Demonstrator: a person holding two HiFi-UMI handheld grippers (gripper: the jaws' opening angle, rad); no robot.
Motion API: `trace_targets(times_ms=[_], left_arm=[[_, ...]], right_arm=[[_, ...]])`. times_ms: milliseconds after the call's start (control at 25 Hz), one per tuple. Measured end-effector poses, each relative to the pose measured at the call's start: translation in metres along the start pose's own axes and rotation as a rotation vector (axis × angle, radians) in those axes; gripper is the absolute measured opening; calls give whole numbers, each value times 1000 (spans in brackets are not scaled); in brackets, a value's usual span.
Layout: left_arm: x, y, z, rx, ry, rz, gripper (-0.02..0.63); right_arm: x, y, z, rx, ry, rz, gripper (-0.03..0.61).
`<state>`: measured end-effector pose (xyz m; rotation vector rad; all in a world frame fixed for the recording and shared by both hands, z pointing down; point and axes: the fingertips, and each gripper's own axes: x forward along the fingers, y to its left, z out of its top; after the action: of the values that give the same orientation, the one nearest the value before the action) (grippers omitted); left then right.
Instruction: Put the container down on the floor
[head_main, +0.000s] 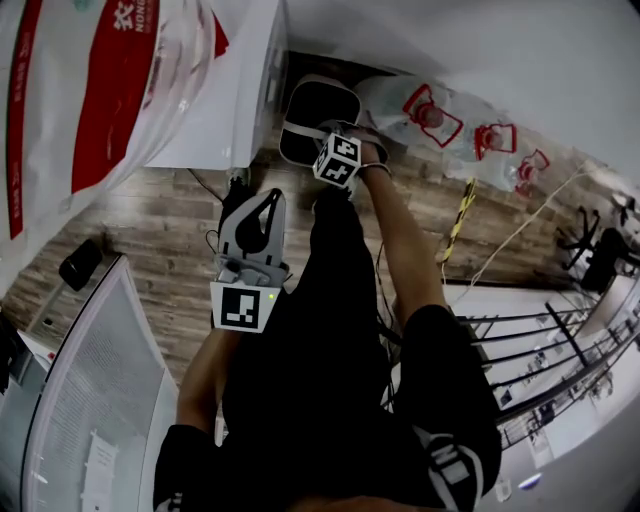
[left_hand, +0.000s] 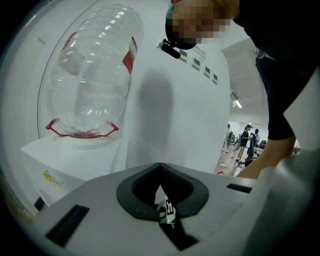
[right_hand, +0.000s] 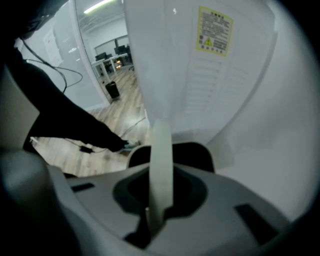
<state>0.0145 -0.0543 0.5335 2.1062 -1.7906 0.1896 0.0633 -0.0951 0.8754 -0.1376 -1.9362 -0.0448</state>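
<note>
The container is a white bin with a dark inside, seen in the head view low over the wooden floor beside a white cabinet. I cannot tell whether it touches the floor. My right gripper reaches down to its near edge. In the right gripper view the thin white rim stands upright between the jaws, and the right gripper is shut on it. My left gripper hangs apart at the left, above the floor. In its own view the left gripper is shut with nothing held.
A white cabinet with a yellow label stands right beside the container. Clear water bottles with red handles lie on the floor at the right, and another big clear bottle stands on a white box. Cables cross the wooden floor.
</note>
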Motion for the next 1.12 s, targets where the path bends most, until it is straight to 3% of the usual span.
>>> trace_targets(times_ms=[440, 1120], left_arm=[[3, 7, -29, -33, 12, 41, 29], [26, 5, -59, -31, 20, 35, 29]], right_arm=[[65, -22, -12, -31, 0, -3, 48], [141, -48, -24, -32, -17, 8, 48]])
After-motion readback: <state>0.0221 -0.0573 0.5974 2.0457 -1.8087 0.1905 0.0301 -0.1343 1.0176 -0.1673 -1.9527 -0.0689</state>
